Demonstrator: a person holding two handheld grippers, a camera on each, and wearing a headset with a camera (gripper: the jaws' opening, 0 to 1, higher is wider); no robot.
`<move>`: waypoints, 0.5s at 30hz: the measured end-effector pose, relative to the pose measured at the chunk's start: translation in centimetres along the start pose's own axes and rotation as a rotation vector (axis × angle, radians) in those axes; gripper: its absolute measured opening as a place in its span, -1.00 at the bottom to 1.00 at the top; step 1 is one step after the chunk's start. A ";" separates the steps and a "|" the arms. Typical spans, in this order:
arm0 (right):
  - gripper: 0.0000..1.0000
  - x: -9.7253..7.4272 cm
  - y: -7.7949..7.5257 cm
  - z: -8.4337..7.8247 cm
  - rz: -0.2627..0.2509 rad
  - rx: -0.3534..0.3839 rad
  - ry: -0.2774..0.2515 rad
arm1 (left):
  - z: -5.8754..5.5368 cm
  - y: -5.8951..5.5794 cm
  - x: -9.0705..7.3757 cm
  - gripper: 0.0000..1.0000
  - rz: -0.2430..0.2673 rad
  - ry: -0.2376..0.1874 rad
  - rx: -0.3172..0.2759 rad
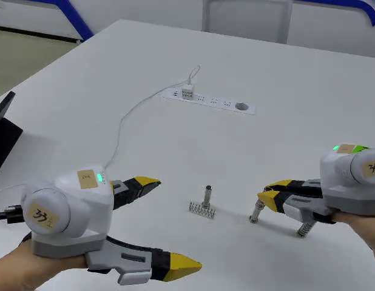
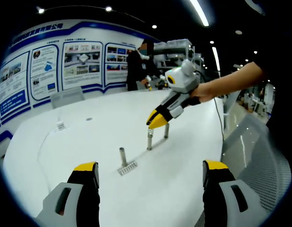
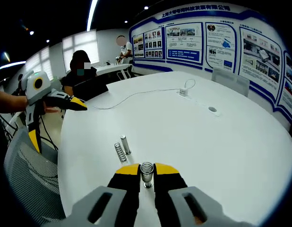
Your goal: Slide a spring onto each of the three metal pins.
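Right tool (image 3: 146, 166), right gripper view: jaws closed on a spring (image 3: 146, 174) standing upright on its pin (image 3: 147, 185). Further in from the near table (image 3: 240, 142) edge stands a bare pin (image 3: 124, 144), with a loose spring (image 3: 119, 152) lying flat just beside its foot. Left tool (image 3: 56, 122) hangs beyond the table's side edge, jaws apart, holding nothing.

Left gripper view: own jaws wide open and empty. Bare pin and loose spring lie ahead between them. Right tool's tips sit at the top of the sprung pin, and a third pin (image 2: 166, 130) stands just behind it.

Head view: all three pins stand toward the near edge, right of middle. Bare pin is leftmost, loose spring at its base. Third pin is under the right tool's body and looks coiled too, though it is small. Power strip (image 1: 209, 100) lies toward the far edge.

Judgement: this spring is being seated, or is just seated, and one pin is left. Next move is to let go, lift the loose spring by its side, turn it upright and line its bore over the bare pin's tip. The pin could tip, as the spring lies so close to it.
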State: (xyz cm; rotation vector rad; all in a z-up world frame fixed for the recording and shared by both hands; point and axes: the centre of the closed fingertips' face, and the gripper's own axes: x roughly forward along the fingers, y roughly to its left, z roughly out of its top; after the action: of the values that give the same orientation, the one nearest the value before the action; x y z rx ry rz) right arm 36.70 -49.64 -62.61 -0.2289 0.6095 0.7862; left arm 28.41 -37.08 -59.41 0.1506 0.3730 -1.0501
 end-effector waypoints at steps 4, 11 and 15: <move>-0.78 0.4 0.0 -0.6 0.000 -0.002 0.014 | -0.1 0.0 0.0 0.85 0.002 0.004 0.000; -0.78 1.0 0.1 -1.4 0.004 -0.009 0.037 | -0.2 0.1 -0.1 0.86 0.005 0.008 -0.003; -0.78 1.3 0.2 -1.9 0.006 -0.030 0.055 | -0.1 0.2 -0.1 0.86 0.007 0.006 -0.007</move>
State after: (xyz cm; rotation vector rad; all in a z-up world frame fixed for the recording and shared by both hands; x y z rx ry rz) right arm 36.43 -49.46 -64.89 -0.2768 0.6507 0.7973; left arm 28.47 -36.86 -59.50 0.1492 0.3812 -1.0416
